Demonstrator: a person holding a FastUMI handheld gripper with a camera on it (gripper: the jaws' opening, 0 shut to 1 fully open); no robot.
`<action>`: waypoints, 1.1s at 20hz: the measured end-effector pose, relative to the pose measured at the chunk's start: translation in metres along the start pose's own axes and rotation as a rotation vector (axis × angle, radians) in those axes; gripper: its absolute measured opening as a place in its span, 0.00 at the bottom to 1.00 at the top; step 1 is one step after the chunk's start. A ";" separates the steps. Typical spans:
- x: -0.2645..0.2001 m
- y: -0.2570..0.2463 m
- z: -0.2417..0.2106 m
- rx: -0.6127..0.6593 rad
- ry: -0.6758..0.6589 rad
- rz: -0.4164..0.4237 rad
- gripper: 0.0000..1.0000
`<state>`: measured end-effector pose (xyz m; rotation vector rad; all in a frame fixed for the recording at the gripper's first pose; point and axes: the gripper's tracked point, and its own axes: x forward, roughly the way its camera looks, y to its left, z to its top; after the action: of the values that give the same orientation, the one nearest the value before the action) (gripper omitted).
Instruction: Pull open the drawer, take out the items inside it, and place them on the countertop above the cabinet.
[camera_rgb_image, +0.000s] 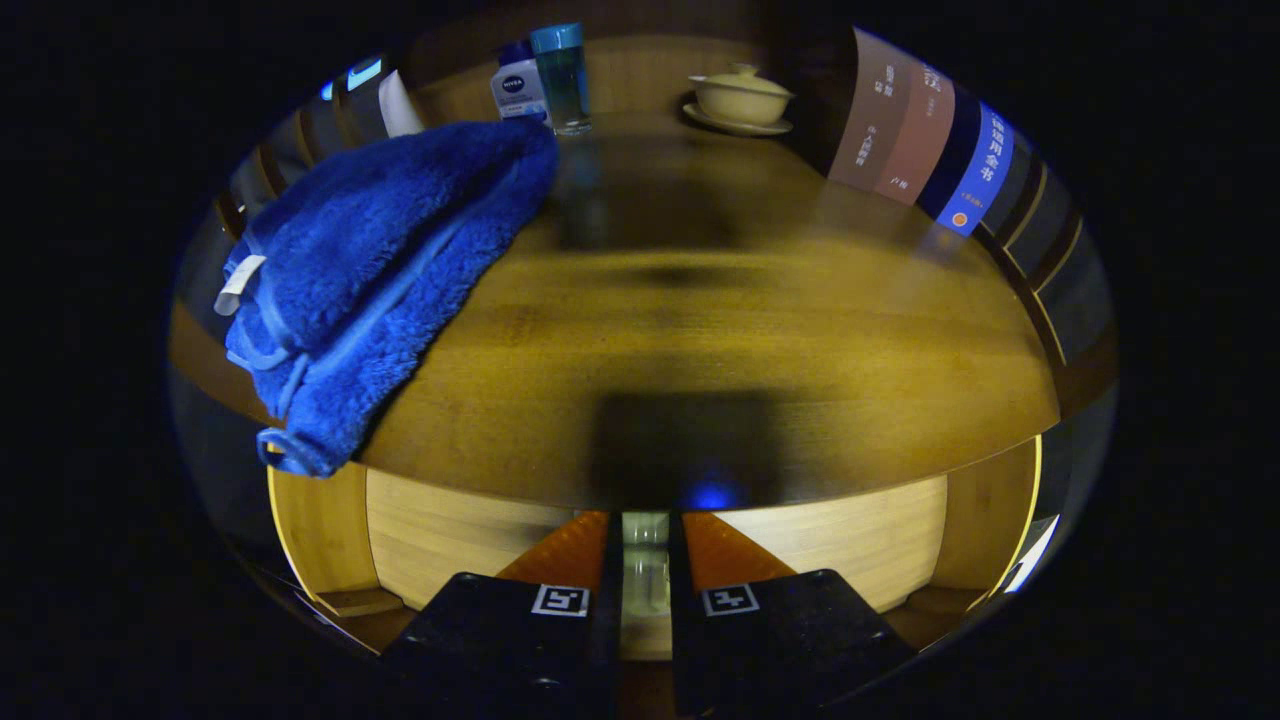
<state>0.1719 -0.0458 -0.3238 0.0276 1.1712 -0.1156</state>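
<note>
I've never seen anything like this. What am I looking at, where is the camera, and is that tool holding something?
A person holds a two-finger gripper; the camera rides on it, looking forward along the fingers. Between them is a small clear item, apparently gripped; I can't identify it. Behind it is the open wooden drawer. Above lies the countertop, with a blue towel draped over one end, two bottles at the back, a lidded cup on a saucer and books.
</note>
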 end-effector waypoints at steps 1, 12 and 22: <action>-0.006 0.000 -0.001 0.002 -0.007 0.005 0.26; -0.109 0.010 0.005 -0.028 -0.238 0.049 0.26; -0.128 -0.008 0.099 0.038 -0.381 0.057 0.26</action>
<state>0.2132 -0.0519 -0.1674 0.0694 0.7870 -0.0875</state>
